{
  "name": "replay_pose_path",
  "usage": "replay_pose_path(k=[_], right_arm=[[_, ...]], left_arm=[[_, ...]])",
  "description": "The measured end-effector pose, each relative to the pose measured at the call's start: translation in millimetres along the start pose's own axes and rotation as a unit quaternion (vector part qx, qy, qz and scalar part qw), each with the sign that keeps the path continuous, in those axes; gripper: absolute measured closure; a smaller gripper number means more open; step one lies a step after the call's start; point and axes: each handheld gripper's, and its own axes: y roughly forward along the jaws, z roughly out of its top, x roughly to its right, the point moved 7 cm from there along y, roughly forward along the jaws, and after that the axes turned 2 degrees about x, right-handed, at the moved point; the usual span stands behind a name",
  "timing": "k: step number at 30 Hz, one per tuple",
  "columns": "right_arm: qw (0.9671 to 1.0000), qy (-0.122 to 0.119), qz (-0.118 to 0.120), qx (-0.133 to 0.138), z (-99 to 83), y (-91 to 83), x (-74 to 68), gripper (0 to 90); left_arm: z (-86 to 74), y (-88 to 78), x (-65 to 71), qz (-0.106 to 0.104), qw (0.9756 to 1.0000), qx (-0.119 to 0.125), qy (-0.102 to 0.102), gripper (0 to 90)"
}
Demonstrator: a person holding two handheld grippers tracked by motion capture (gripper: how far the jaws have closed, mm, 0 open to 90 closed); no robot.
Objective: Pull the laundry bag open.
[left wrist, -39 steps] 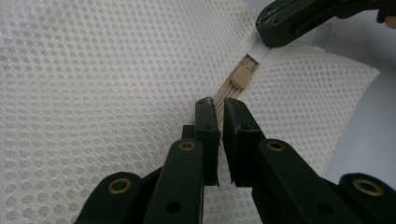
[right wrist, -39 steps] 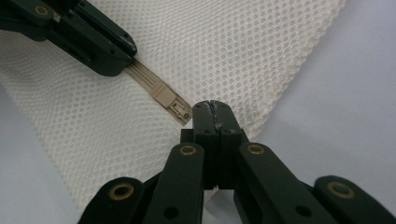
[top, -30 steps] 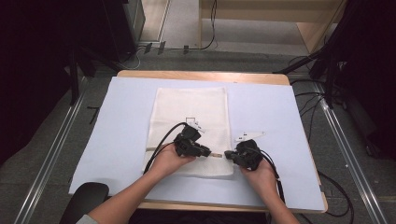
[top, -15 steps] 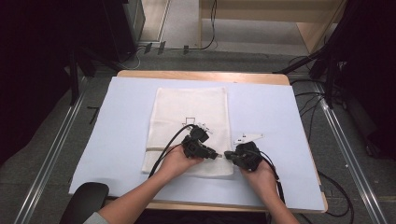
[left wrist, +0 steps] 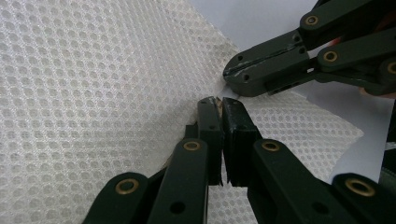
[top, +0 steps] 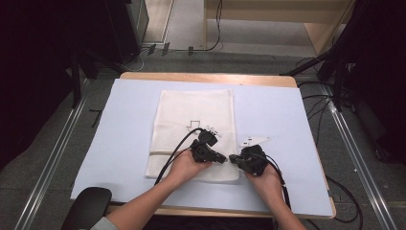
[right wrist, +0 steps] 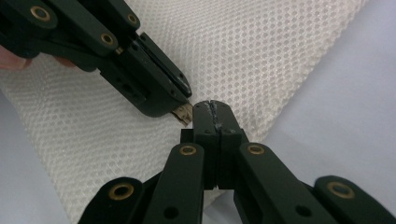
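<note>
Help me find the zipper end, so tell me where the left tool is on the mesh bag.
In the high view, the left tool sits at the mesh bag's near right corner, tip to tip with the right tool.

Both grippers clamped, tips meeting

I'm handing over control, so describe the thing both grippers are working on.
On the pale blue table cover lies a cream-white mesh bag, rectangular and flat, running away from the person. Both grippers meet at its near right corner. Its honeycomb mesh sets it apart from the small white tag beside it.
</note>
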Motion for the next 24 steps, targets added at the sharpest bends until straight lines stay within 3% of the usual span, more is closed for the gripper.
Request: replay_pose_path(k=[3, 7, 11, 16, 20, 22, 24], right_arm=[[1.0, 0.006, -0.003, -0.004, 0.5, 0.8, -1.0, 90.0], [0.9998, -0.011, -0.016, -0.003, -0.5, 1.1, -2.6, 90.0], [0.9995, -0.02, -0.026, 0.0, -1.7, 1.0, -4.4, 90.0], [0.9993, -0.021, -0.03, 0.005, -3.0, 1.1, -5.9, 90.0], [0.9991, -0.022, -0.034, 0.008, -3.4, 1.6, -6.9, 90.0], [0.9992, -0.022, -0.033, 0.008, -3.5, 1.6, -6.7, 90.0], [0.9992, -0.021, -0.032, 0.011, -3.5, 1.7, -6.6, 90.0]], left_arm=[[-0.1, -0.1, -0.7, -0.004, 1.0, -0.003, -0.003, 88.4], [0.6, -0.6, -1.0, -0.004, 0.9999, -0.006, -0.009, 88.8], [0.2, -1.2, -0.2, 0.006, 0.9999, -0.008, 0.003, 89.1], [-0.3, -4.0, -1.7, 0.007, 0.9999, -0.011, -0.01, 89.2], [-2.6, -14.9, -12.8, 0.035, 0.9992, -0.006, -0.019, 89.3], [-6.9, -22.9, -22.4, 0.026, 0.999, -0.007, -0.036, 89.2], [-10.1, -28.4, -25.6, 0.02, 0.9992, -0.006, -0.034, 89.2]])
